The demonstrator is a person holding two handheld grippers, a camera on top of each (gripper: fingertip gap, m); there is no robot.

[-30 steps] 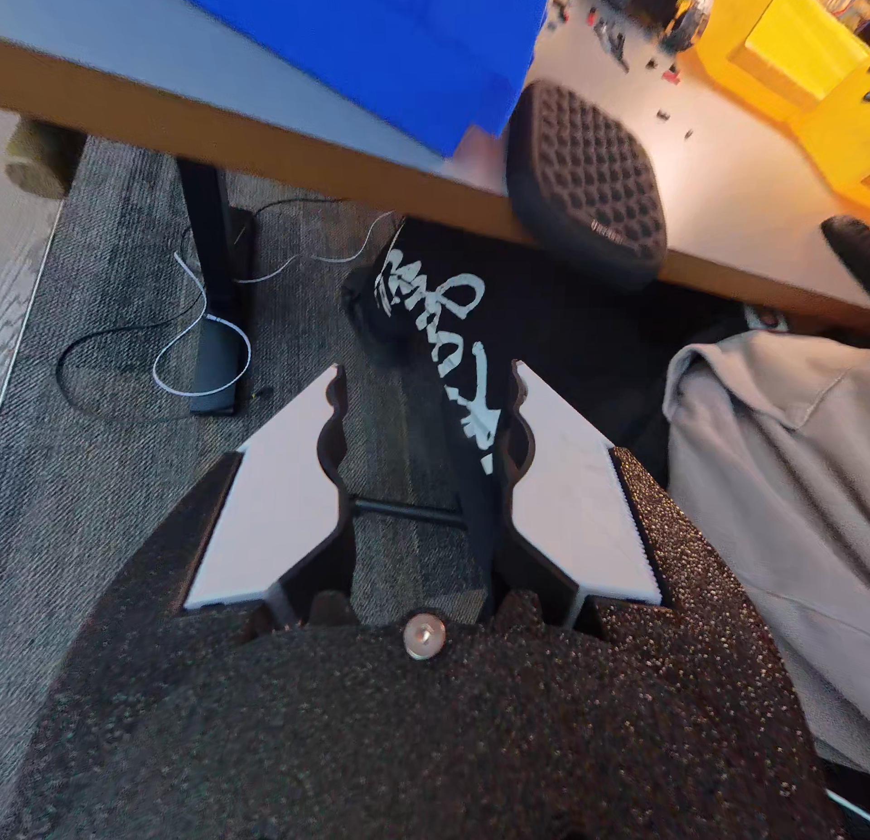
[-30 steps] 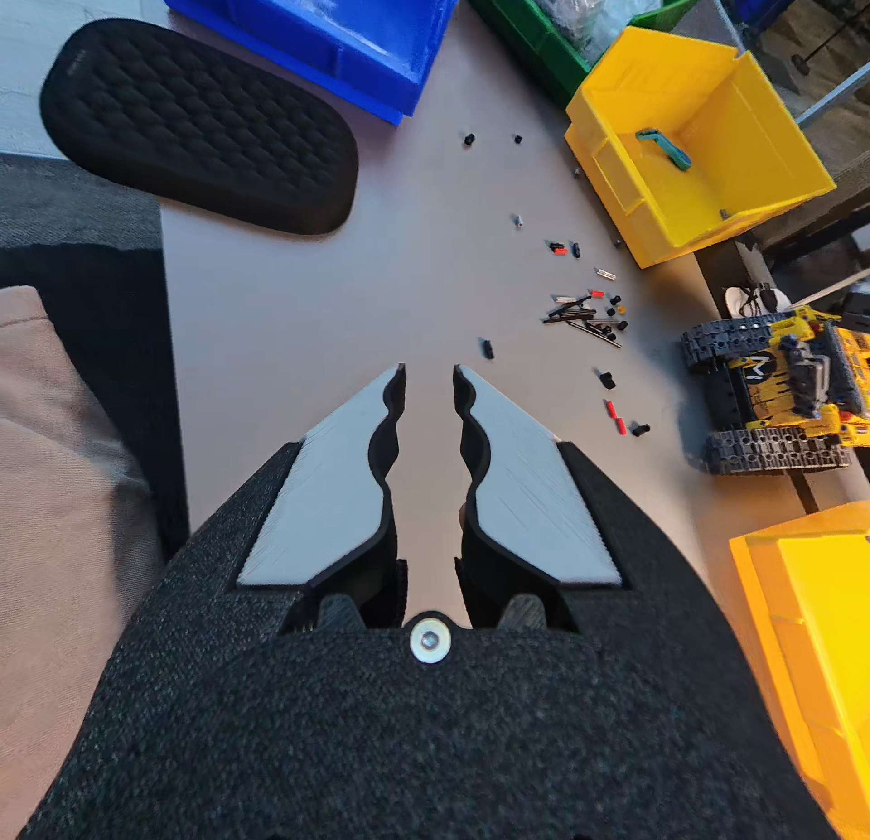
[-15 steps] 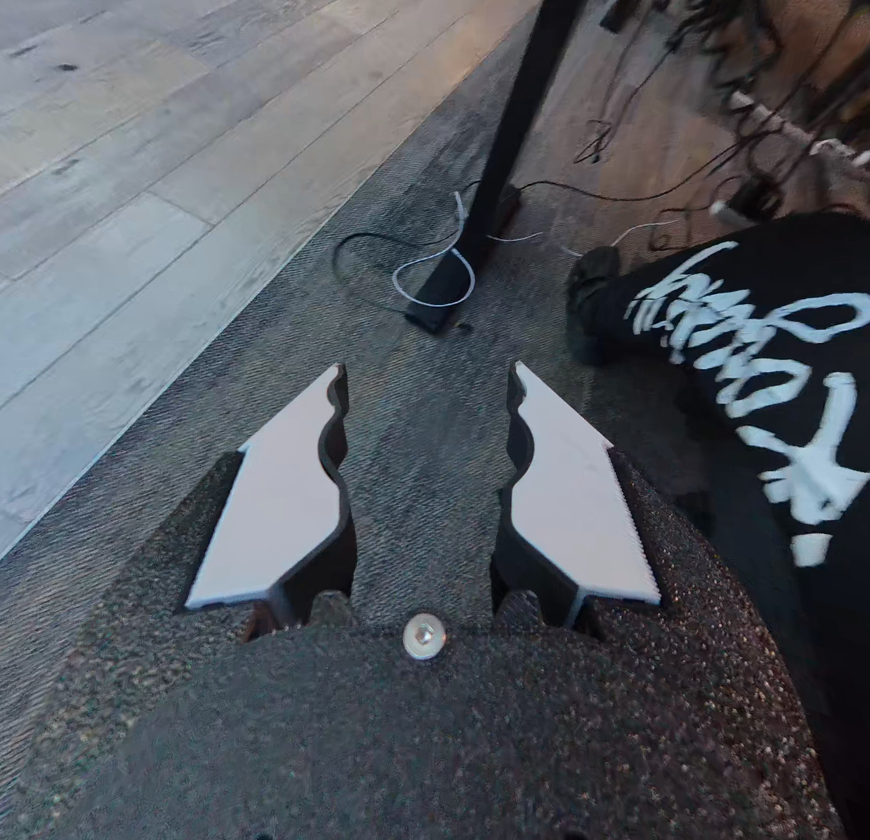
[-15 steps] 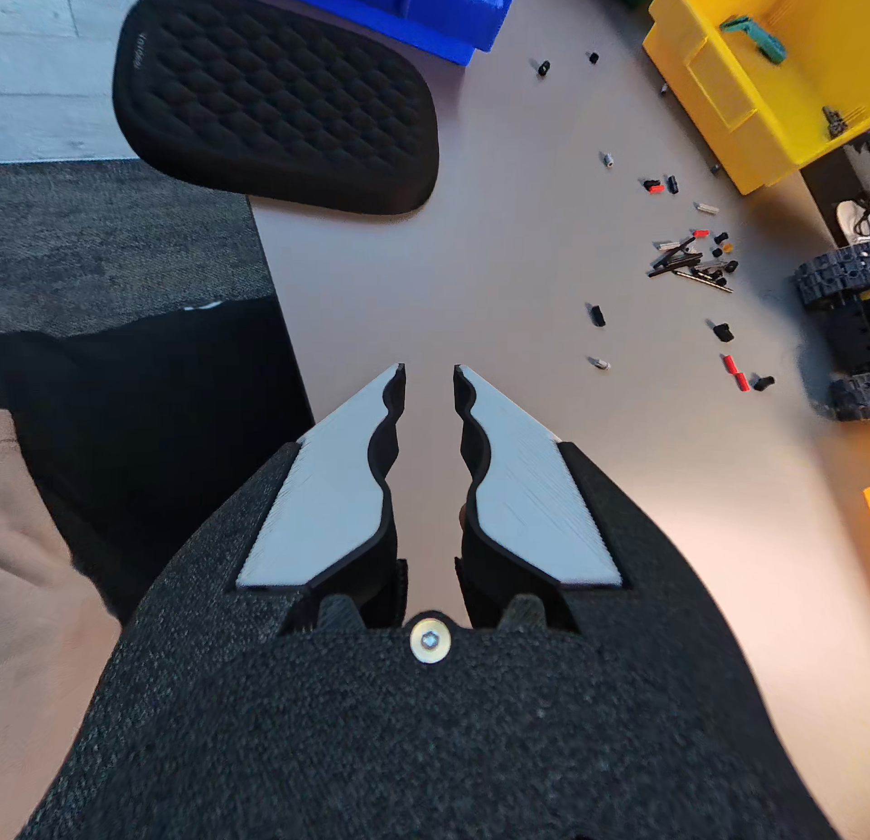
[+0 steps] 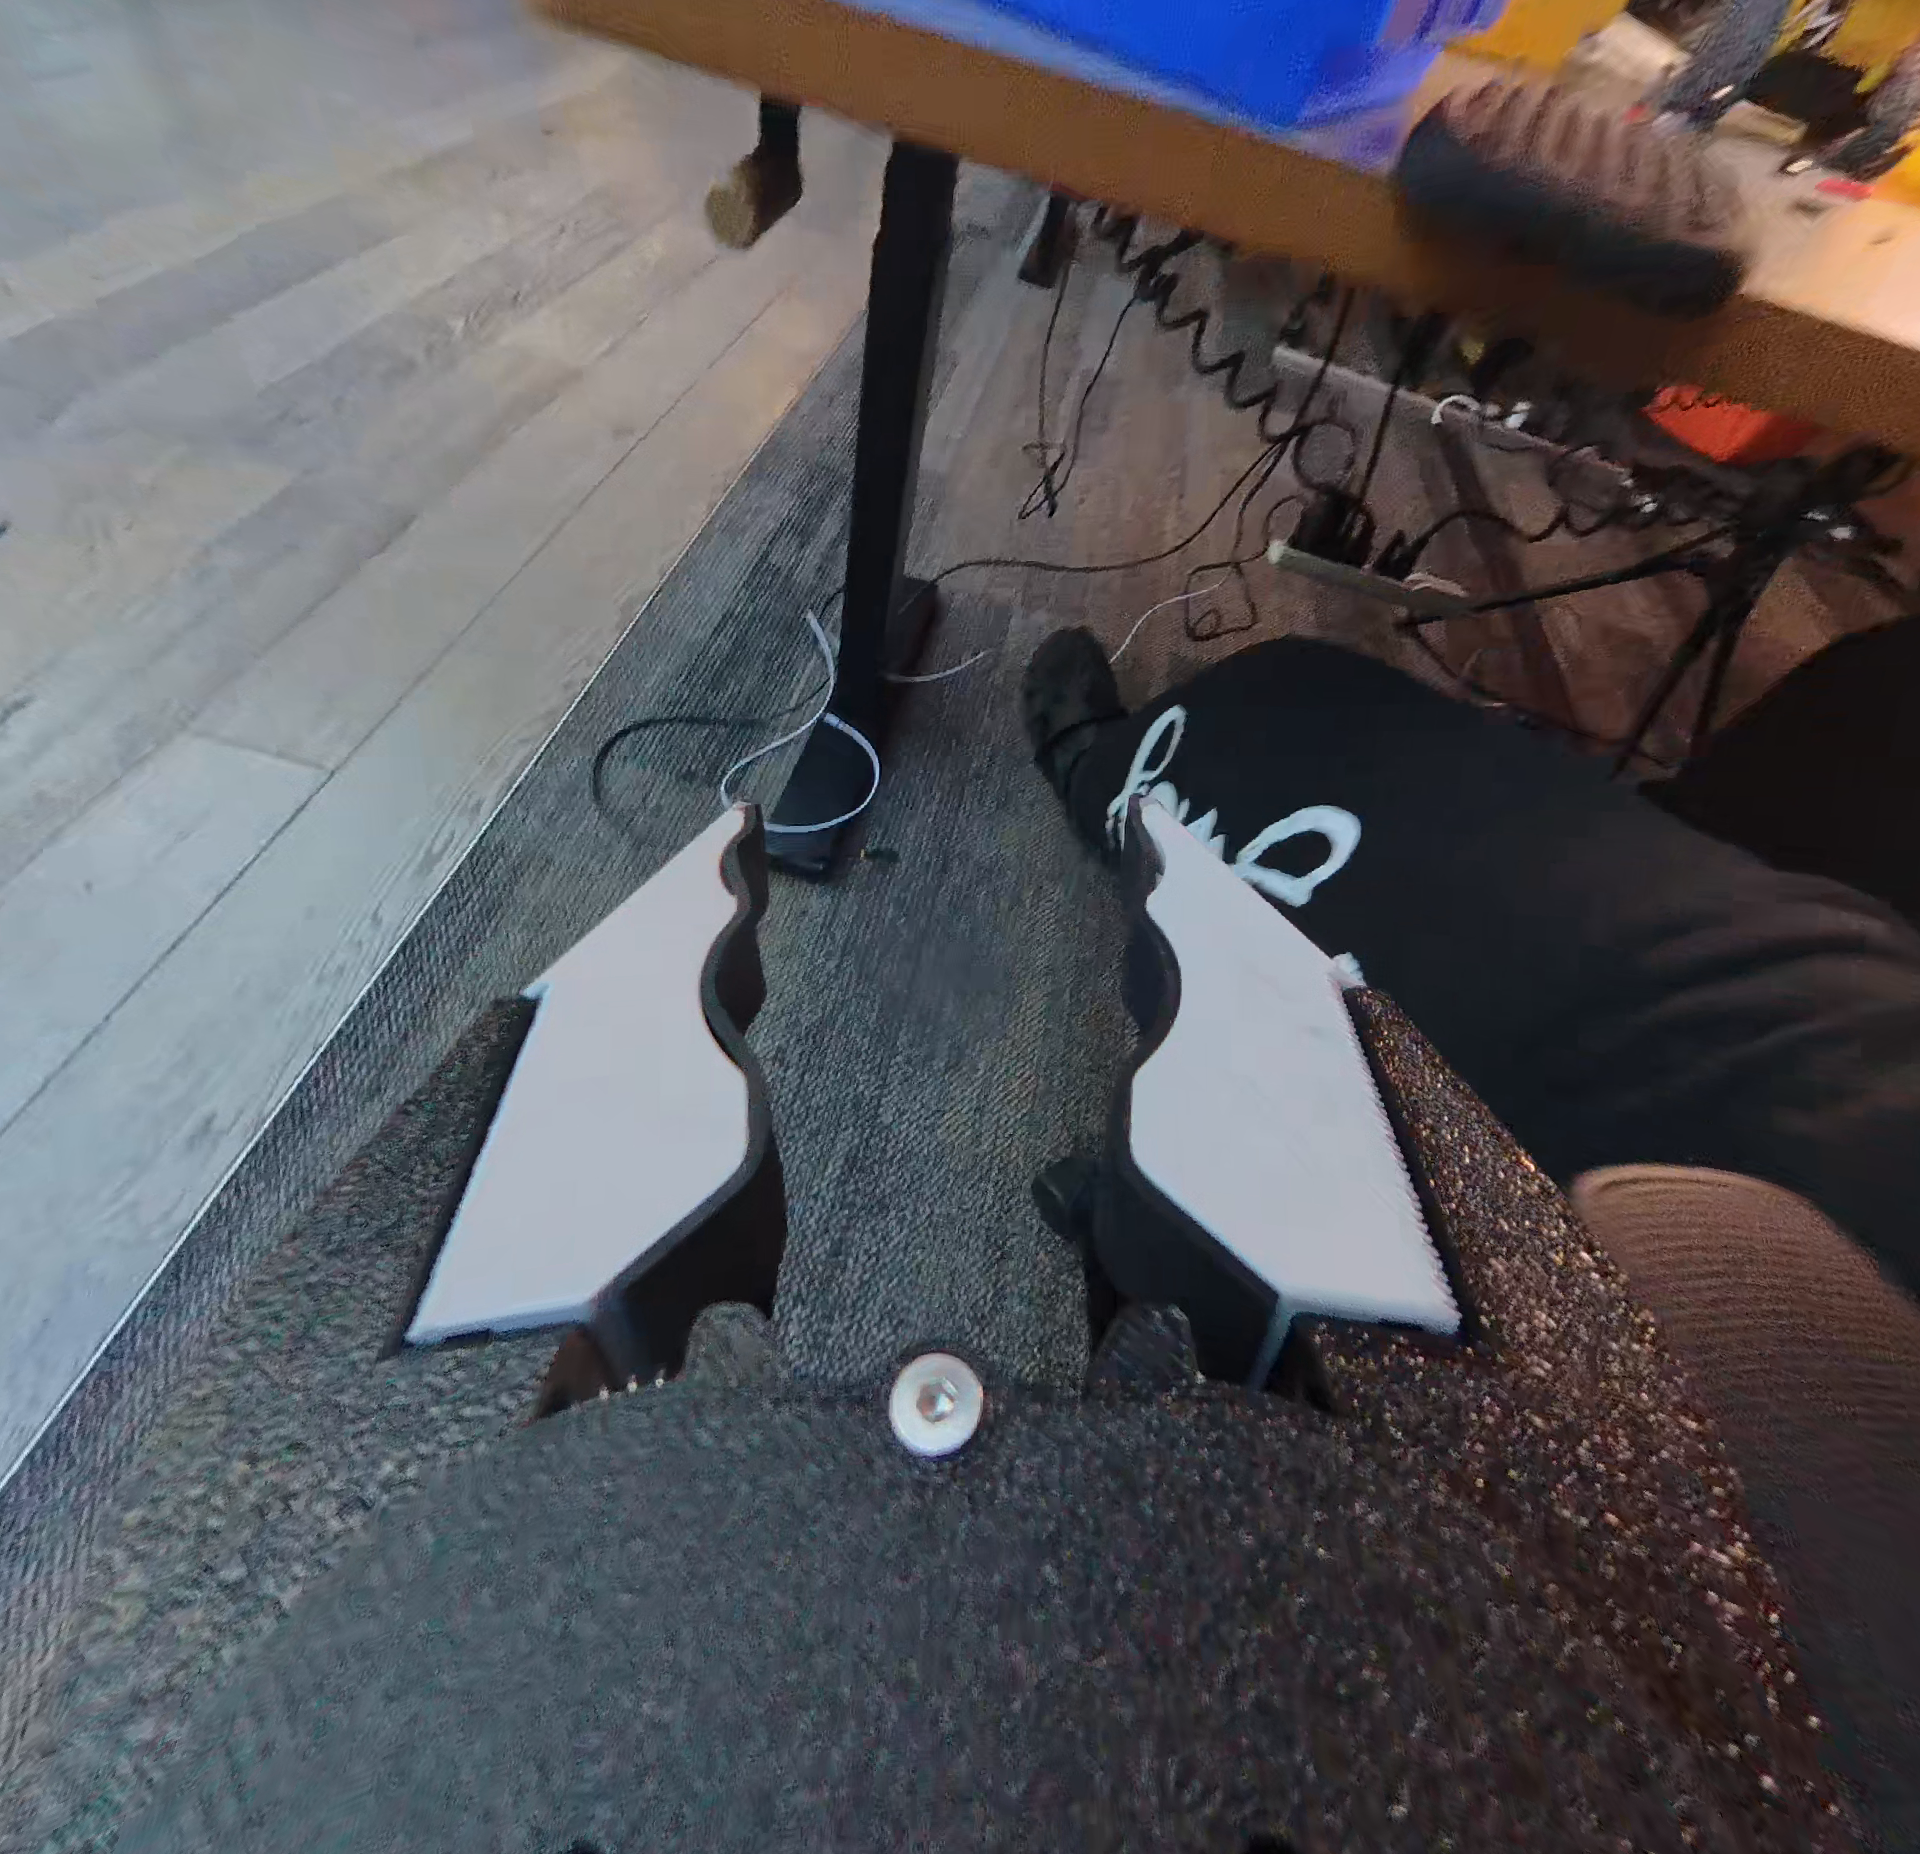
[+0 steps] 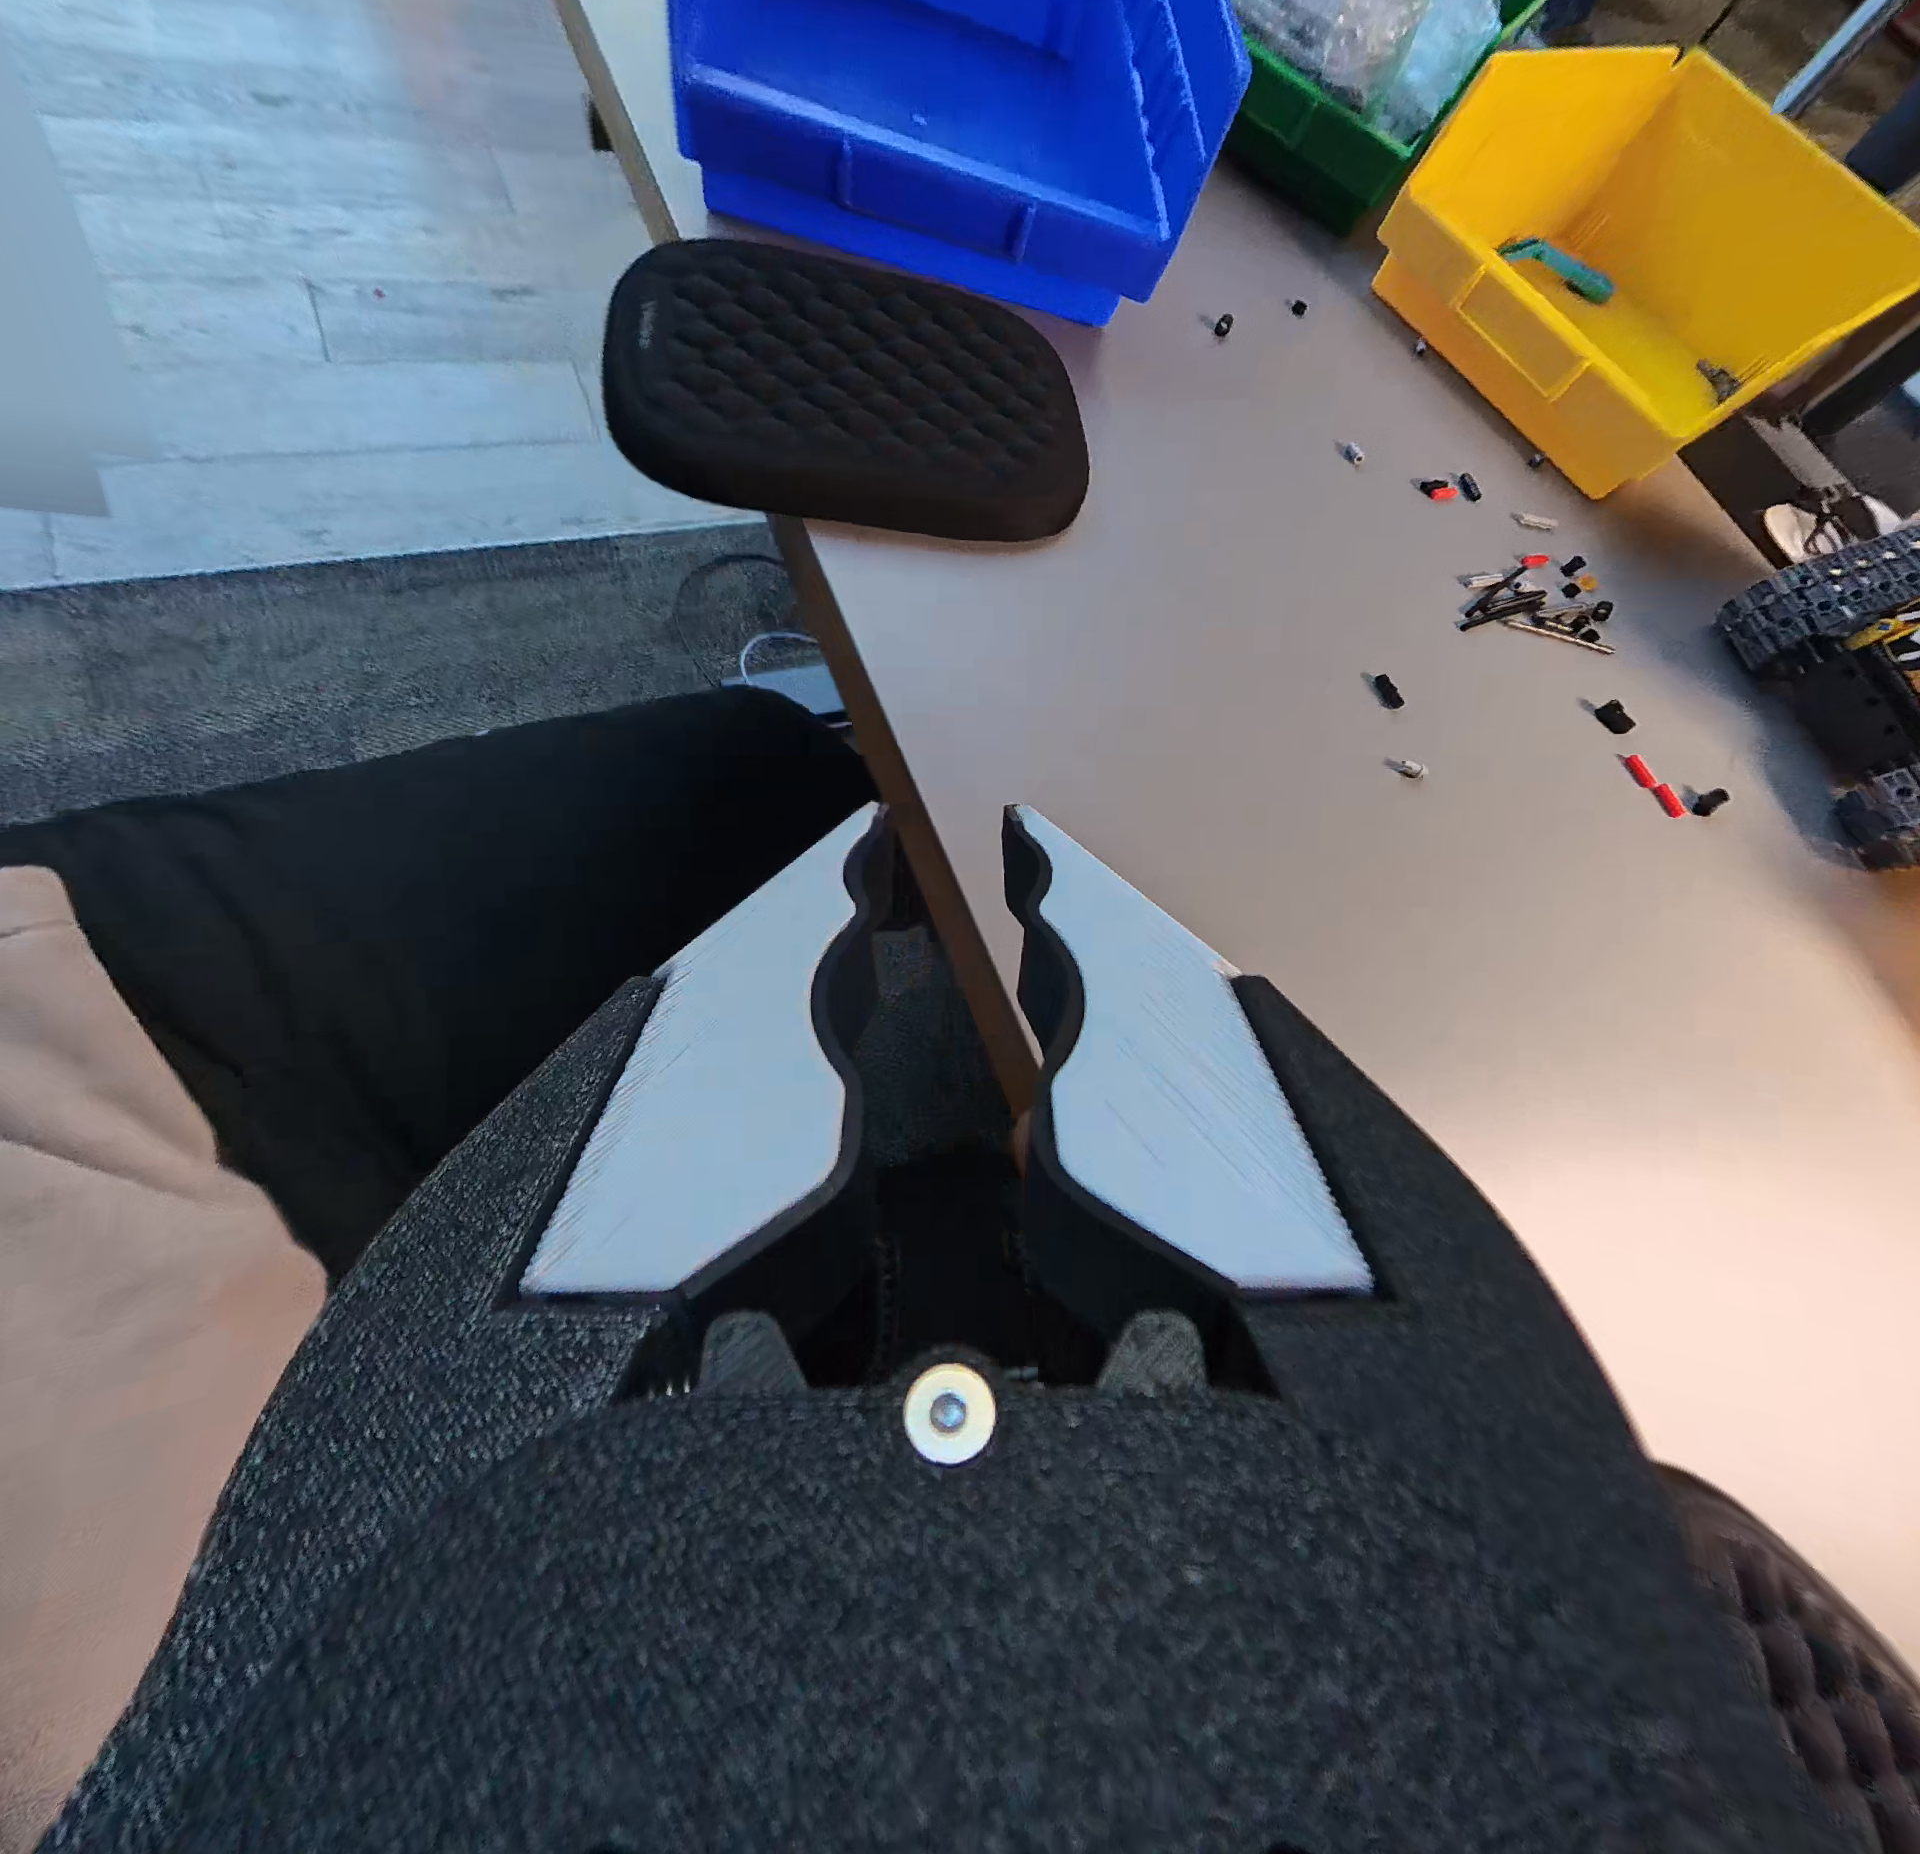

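My left gripper (image 5: pixel 940 828) hangs below the table (image 5: pixel 1091 131), jaws spread wide and empty over grey carpet (image 5: pixel 914 1025), beside a black trouser leg (image 5: pixel 1507 973). My right gripper (image 6: pixel 940 817) sits at the table edge (image 6: pixel 904 765), jaws slightly parted, holding nothing; nearest are a black wrist rest (image 6: pixel 842 391), 1 blue bin (image 6: pixel 935 100) and scattered small parts (image 6: pixel 1538 609)

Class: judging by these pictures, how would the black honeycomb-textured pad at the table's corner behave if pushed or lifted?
The black pad lies low and flat, so it would probably slide, not roll. It overhangs the table edge, so an outward push might tip it off. Its cushioned-looking surface suggests some flex.
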